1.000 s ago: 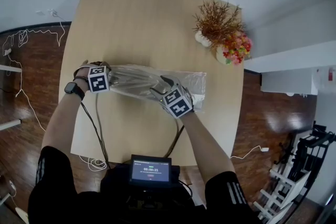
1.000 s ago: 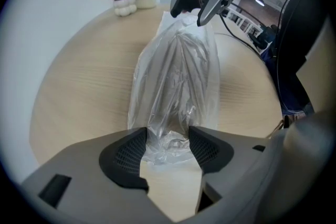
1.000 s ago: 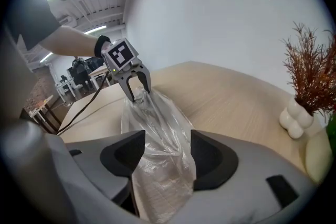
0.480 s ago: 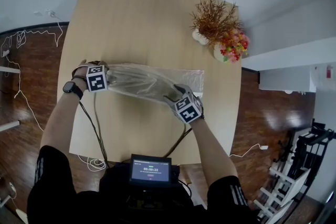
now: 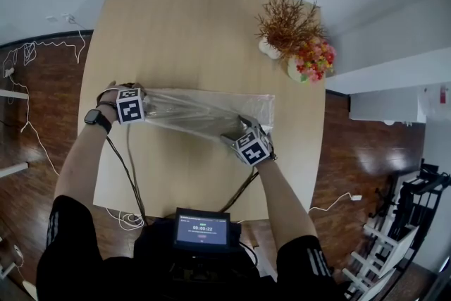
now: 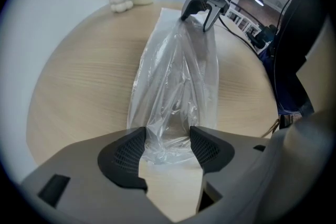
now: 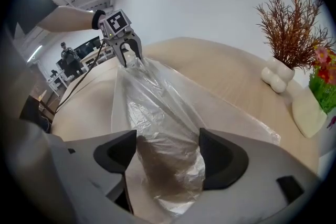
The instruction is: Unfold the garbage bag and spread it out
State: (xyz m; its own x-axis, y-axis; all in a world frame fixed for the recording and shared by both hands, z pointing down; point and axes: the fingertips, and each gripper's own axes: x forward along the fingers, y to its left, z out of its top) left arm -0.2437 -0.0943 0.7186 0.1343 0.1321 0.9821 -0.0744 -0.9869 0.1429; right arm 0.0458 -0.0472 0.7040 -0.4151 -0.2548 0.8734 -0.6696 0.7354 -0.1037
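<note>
**A:** What could go wrong from here?

**B:** The right gripper [image 7: 168,157] is opening its jaws with the bag [image 5: 204,113] between them. If that end drops before the film lies flat, it could slump back into folds on the table [image 5: 197,17]. The film also looks thin and clingy, so it might stick to a pad and get dragged when the gripper draws off.

**A:** And the other end?

**B:** The left gripper [image 6: 167,147] is clamped on a bunched end. With only 1 grip on the bag, a tug from that side would likely slide the whole thing toward the left edge instead of stretching it. A sharp tug could tear the film at the pinch, I'd judge.

**A:** Where does the bag sit against the fingers?

**B:** On the left, the bunch is wedged between the 2 pads [image 6: 123,157] and touches both. On the right, the film runs through the gap. The right-hand pad [image 7: 223,157] stands clear of it. The film may brush the other pad, but it is too murky there to be sure.

**A:** And on the table?

**B:** It lies left to right across the near half, roughly parallel to the near edge. Its left end is near the left edge and its right end stops short of the right edge. The middle rises in a ridge between the grippers, and a flat layer lies along the far side.
</note>
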